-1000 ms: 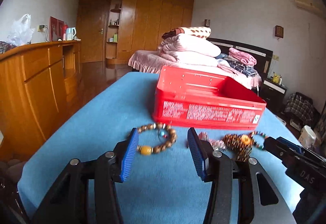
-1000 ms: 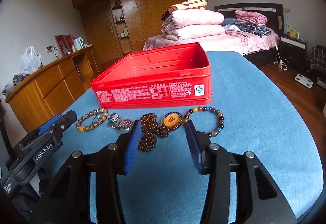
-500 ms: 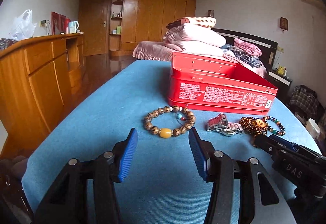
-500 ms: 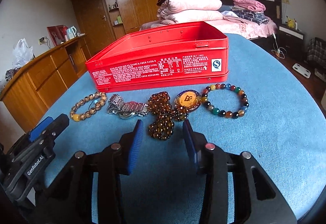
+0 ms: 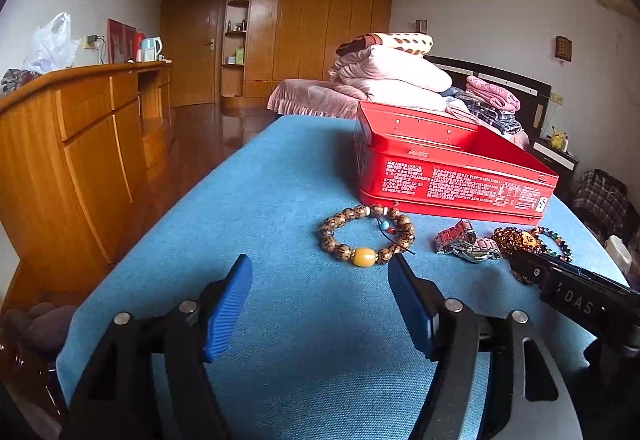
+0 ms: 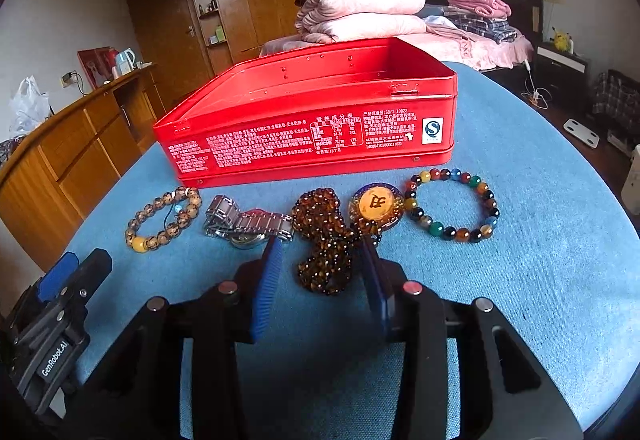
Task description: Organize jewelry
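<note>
Jewelry lies in a row on the blue cloth in front of an open red tin: a wooden bead bracelet, a metal watch, an amber bead necklace with a round pendant, and a multi-coloured bead bracelet. My right gripper straddles the near end of the necklace; its pads stand apart from the beads. My left gripper is empty, its jaws opening. The wooden bracelet lies just beyond its right fingertip. The tin looks empty.
The blue cloth covers a rounded table, whose edge falls away to the left. A wooden dresser stands on the left. A bed with folded blankets lies behind the tin. My right gripper's body reaches in from the right.
The left jaws have spread wider, and the wooden bracelet now sits toward the right finger. The right gripper has moved in lower over the amber necklace, its jaws a little narrower.
</note>
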Demonstrator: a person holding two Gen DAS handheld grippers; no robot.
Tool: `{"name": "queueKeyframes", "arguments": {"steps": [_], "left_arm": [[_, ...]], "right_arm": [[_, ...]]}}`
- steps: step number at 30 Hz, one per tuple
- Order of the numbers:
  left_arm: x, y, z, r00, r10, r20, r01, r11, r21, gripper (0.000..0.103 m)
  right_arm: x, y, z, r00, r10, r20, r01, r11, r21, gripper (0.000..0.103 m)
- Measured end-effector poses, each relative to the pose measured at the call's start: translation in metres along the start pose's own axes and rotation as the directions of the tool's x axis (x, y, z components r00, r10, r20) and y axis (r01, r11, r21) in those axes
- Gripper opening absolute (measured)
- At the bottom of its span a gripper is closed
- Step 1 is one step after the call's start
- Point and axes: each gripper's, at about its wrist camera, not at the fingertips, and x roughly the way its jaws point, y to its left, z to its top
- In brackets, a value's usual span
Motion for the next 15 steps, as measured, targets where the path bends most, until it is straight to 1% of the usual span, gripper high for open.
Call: {"name": "queueKeyframes", "arguments": {"steps": [4,6,8,9,11,15], "left_arm": [[-0.0009,0.0021,0.0005,1.0,-0.004,0.002,0.004,1.0,-0.005,0.073],[-0.0014,0.0037,0.0009,1.0,-0.008,0.003,0.008,1.0,-0.012,0.075],[-0.0013,0.0041,0.0014,1.0,-0.008,0.006,0.008,1.0,-0.014,0.077],[-0.0015,0.0043,0.0013,1.0,-0.009,0.006,0.009,1.0,-0.014,0.078],[-0.0014,0.0046,0.0018,1.0,-0.017,0.005,0.017,1.0,-0.015,0.078],[0.0006,0.0023,0.0036,1.0,-0.027,0.001,0.027,1.0,-0.011,0.078]], "right_arm": [[0.0038,0.002,0.0022,1.0,-0.023,-0.013,0.023,1.0,-0.003,0.038],[0.0059,0.0029,0.0025,0.999,-0.036,-0.02,0.036,0.999,-0.006,0.036],[0.007,0.0035,0.0017,0.998,-0.05,-0.022,0.05,0.999,-0.012,0.025],[0.0073,0.0035,0.0011,0.999,-0.047,-0.023,0.046,0.999,-0.016,0.024],[0.0074,0.0035,-0.0004,0.999,-0.035,-0.024,0.034,0.999,-0.025,0.018],[0.0033,0.0012,-0.0028,1.0,-0.008,-0.021,0.007,1.0,-0.03,0.016]]}}
